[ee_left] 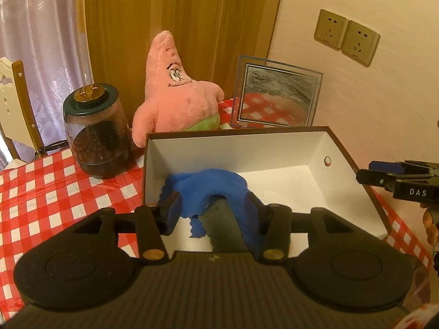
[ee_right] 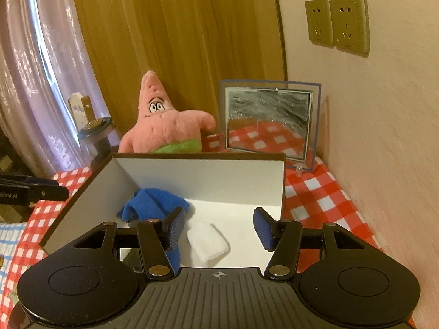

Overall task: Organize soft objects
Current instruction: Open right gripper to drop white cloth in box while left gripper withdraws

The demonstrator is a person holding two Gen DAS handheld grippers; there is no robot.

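Observation:
An open cardboard box [ee_left: 236, 134] with a white inside stands on the checked table. A crumpled blue cloth [ee_left: 208, 186] lies in its left part, and a small folded white cloth [ee_right: 208, 242] lies on the box floor nearer the middle. My left gripper [ee_left: 211, 207] hovers open at the box's left side; the blue cloth [ee_right: 153, 205] shows between its fingers but lies loose below them. My right gripper [ee_right: 219, 226] is open over the near edge of the box [ee_right: 192, 175], with the white cloth below the gap. A pink starfish plush [ee_left: 175, 96] sits behind the box.
A dark lidded glass jar [ee_left: 96, 131] stands left of the plush [ee_right: 167, 126]. A glass-framed mirror [ee_right: 269, 120] leans at the back right by the wall. A chair [ee_left: 13, 104] and curtains are beyond the table's left edge. The red-and-white tablecloth [ee_left: 55, 186] surrounds the box.

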